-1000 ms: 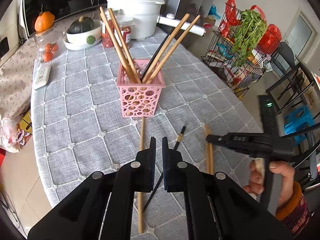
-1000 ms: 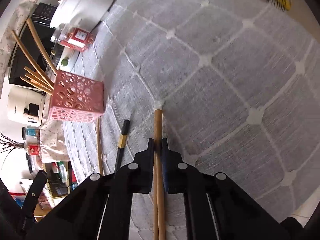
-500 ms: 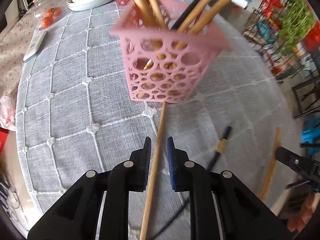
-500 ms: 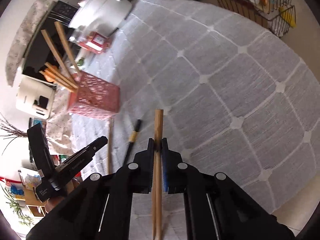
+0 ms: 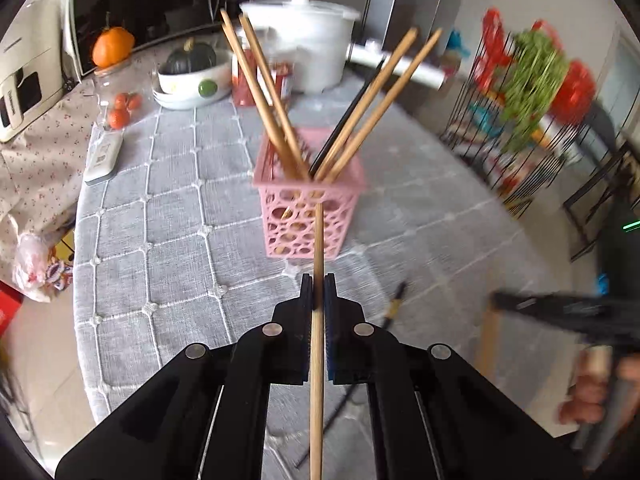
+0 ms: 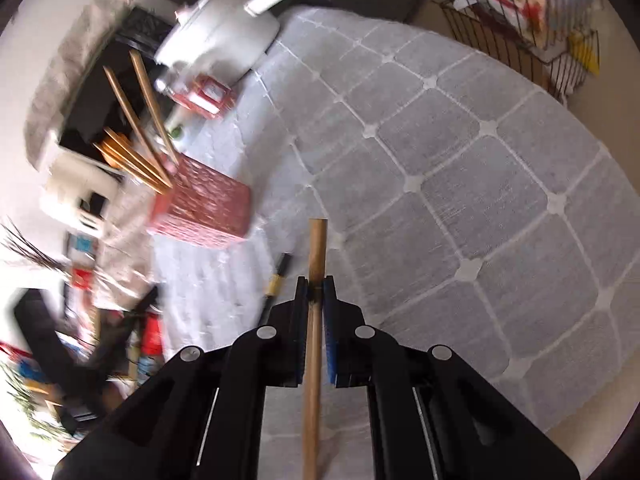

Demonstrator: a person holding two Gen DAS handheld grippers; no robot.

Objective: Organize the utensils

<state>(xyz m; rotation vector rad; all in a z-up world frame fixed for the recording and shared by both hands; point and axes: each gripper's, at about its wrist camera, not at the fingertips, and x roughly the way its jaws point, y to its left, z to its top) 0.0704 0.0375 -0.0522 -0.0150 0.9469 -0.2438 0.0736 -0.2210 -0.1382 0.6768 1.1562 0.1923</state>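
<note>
A pink perforated basket (image 5: 310,216) stands on the grey quilted tablecloth (image 5: 168,216) with several wooden chopsticks and a black one in it. My left gripper (image 5: 318,280) is shut on a wooden chopstick (image 5: 317,360) lifted off the cloth, tip pointing at the basket. My right gripper (image 6: 316,282) is shut on another wooden chopstick (image 6: 314,352), held above the cloth; the basket (image 6: 200,208) is to its left. A black chopstick with a gold band (image 6: 276,280) lies on the cloth between them, also in the left wrist view (image 5: 394,304). The right gripper shows blurred in the left wrist view (image 5: 496,300).
At the back stand a white pot (image 5: 304,52), a bowl with a dark squash (image 5: 188,76), red jars (image 5: 280,80), a jar of tomatoes (image 5: 116,96) and a remote (image 5: 104,156). A wire rack with greens (image 5: 532,92) is right of the table.
My left gripper closed on the wooden chopstick lying in front of the basket and lifted it. My right gripper lifted its chopstick off the cloth and swung towards the basket.
</note>
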